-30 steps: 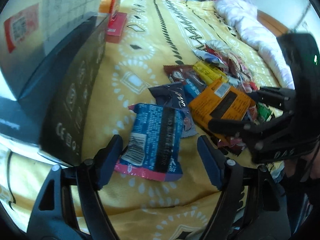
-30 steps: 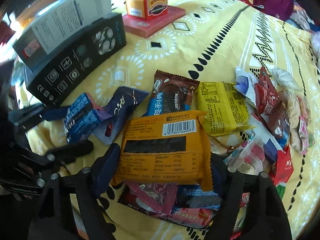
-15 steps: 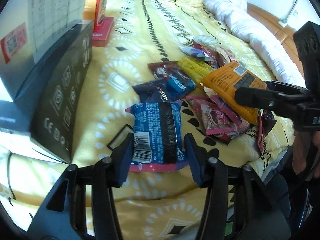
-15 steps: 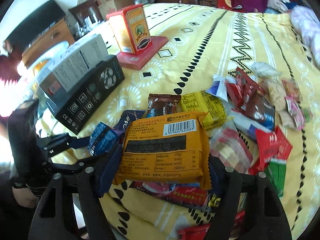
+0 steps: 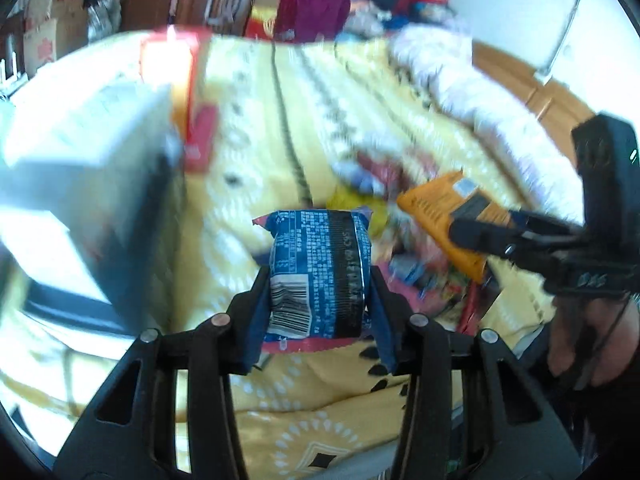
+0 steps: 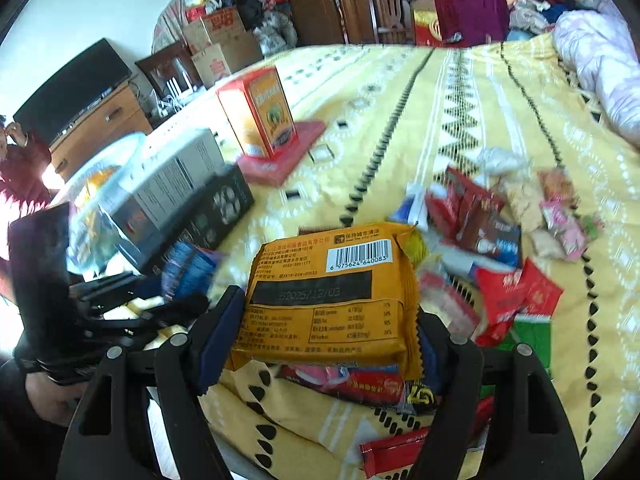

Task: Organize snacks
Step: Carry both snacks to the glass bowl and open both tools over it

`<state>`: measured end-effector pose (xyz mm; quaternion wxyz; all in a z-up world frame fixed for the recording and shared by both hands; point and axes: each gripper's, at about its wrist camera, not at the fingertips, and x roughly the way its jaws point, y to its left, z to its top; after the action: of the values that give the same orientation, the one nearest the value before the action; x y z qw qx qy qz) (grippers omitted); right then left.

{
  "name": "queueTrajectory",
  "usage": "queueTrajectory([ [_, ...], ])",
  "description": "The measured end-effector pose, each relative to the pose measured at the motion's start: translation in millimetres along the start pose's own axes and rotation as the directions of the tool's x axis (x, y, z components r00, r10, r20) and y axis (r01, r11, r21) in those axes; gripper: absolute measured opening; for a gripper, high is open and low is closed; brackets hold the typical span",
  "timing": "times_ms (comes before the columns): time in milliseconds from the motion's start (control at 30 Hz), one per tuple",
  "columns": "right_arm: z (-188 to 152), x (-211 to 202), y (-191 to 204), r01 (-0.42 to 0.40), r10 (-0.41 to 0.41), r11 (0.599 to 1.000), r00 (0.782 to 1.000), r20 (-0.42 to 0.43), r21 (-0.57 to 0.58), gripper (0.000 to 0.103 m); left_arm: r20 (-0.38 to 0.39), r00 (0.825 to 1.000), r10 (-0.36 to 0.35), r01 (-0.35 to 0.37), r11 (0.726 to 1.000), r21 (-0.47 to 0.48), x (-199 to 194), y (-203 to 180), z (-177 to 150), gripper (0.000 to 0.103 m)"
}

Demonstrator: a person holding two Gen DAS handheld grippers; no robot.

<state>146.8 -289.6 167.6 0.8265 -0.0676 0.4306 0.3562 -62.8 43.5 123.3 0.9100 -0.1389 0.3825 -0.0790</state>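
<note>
**Status: Two Packets Lifted, Pile Unsorted**

The left gripper (image 5: 318, 280) has its jaws clamped on the blue snack packet (image 5: 318, 276), held above the bed (image 6: 500, 128) and just beside the black carton (image 6: 200, 216). The right gripper (image 6: 320, 328) has its jaws clamped on the orange snack packet (image 6: 332, 296), held over the near edge of the snack pile (image 6: 500, 248), on the side away from the carton.

Progress appears early. No sorted group is visible near the carton (the left view is heavily blurred). Most packets lie loose in the pile, well apart from the carton. Remaining work, by estimate: place both held packets, then clear the pile.
</note>
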Motion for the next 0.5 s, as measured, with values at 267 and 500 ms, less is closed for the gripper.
queueTrajectory([
  [267,72.7,-31.5,63.3,-0.065,0.076,0.994,0.989,0.130,-0.087,0.078,0.216,0.965,0.150,-0.128,0.985,-0.113,-106.6,73.3,52.4,0.046],
  [500,134.1,-14.4,169.8,-0.284,0.307,0.946,0.940,0.148,-0.158,0.078,0.265,0.904,0.335,-0.249,0.917,-0.310,-184.6,179.1,57.9,0.046],
])
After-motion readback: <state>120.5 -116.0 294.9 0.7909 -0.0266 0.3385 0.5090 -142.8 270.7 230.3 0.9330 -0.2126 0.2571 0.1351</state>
